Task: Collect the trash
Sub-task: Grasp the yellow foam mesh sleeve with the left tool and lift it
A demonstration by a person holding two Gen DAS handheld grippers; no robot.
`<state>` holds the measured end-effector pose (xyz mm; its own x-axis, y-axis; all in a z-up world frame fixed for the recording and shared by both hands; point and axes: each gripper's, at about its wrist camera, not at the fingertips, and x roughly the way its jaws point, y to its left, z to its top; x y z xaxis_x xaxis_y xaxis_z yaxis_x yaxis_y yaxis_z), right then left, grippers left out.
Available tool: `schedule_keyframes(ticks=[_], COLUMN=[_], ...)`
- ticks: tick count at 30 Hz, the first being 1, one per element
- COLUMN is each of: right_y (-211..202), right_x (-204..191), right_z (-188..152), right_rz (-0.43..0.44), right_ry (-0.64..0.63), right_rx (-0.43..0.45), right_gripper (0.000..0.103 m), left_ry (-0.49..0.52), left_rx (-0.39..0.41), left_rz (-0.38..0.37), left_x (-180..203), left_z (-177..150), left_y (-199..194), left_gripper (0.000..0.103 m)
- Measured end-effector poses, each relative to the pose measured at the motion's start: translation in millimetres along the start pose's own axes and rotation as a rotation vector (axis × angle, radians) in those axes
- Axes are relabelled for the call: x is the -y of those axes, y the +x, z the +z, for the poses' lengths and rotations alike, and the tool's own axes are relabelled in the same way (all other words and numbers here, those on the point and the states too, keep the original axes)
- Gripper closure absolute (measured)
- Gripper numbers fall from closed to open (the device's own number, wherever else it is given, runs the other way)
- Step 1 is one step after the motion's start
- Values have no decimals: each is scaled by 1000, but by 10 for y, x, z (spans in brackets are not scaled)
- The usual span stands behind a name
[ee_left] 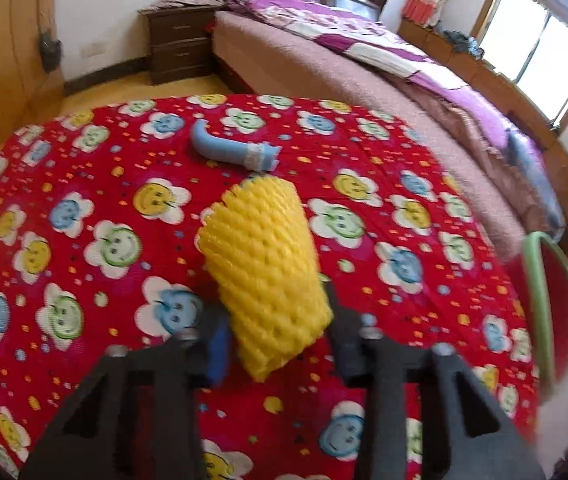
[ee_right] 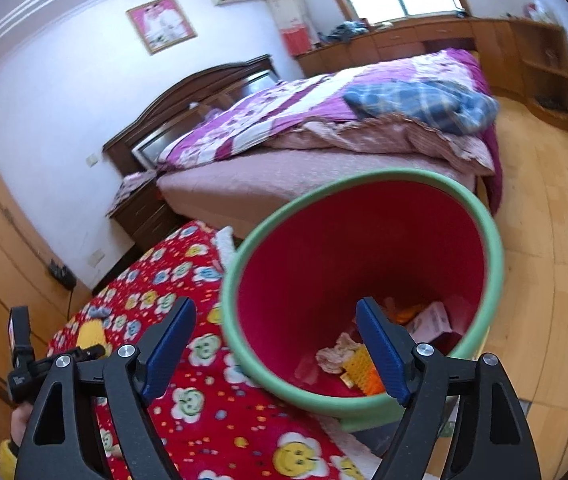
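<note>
No writing can be read on any item. The left tongs (ee_left: 274, 330) are narrow and hold the yellow foam net (ee_left: 262, 268) by its near end, over the red flowered tabletop (ee_left: 84, 200). The right tongs (ee_right: 280, 350) stand wide and empty before the red bin (ee_right: 495, 288), which has scraps inside. A blue tube (ee_left: 230, 148) lies just beyond the net.

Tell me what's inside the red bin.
Inside the red bin: crumpled paper, a yellow foam net, a pink packet. The right gripper's finger hides part of the bottom.

A red smiley-flower cloth (ee_left: 84, 208) carries a yellow foam net (ee_left: 264, 264) and a blue tube (ee_left: 232, 148).
</note>
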<state>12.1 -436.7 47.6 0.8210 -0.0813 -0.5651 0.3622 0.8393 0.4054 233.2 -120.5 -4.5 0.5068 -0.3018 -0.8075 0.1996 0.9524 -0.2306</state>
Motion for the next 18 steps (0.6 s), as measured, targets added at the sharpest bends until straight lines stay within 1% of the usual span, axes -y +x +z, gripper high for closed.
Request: schedule_keyframes(ticks=[1,2,5,8,11,12,14,16,18], right_y=[41,93,244,413,542,593,714,808,915], right_x=[-72,-143,-303,-548,-820,-920,-1171,-1366,-1580], right_z=[8,9,-21,-75,-101,-102,-98,-79,-43], right_rz=[17,34,68,87,99,97,112,131,150], right_ry=[-16,-28,-45,-92,-158,-185,-247,-278,-315], right_rx=[-18,-38,-89,-143,-178,-192,-229,-240,-241], right_gripper=[19,19,19,19,19,19,19,19,19], left_ry=[1,9,33,22,1,-9,-20,-34,-48], left_rx=[3,9,47,77,103,114,128,141,146], left_rz=[-16,-20,-25,-19,20,43,74,114,139], left_x=[-18,-16,-61,-201,-422,-523,-664,-839,-981], left_z=[-7,3,27,69,125,165,234,313,391], left_y=[-32,-57,-180,-299,-420,-464,-488,-524,-513], left_gripper=[80,84,87,87,87,87,87,87,87])
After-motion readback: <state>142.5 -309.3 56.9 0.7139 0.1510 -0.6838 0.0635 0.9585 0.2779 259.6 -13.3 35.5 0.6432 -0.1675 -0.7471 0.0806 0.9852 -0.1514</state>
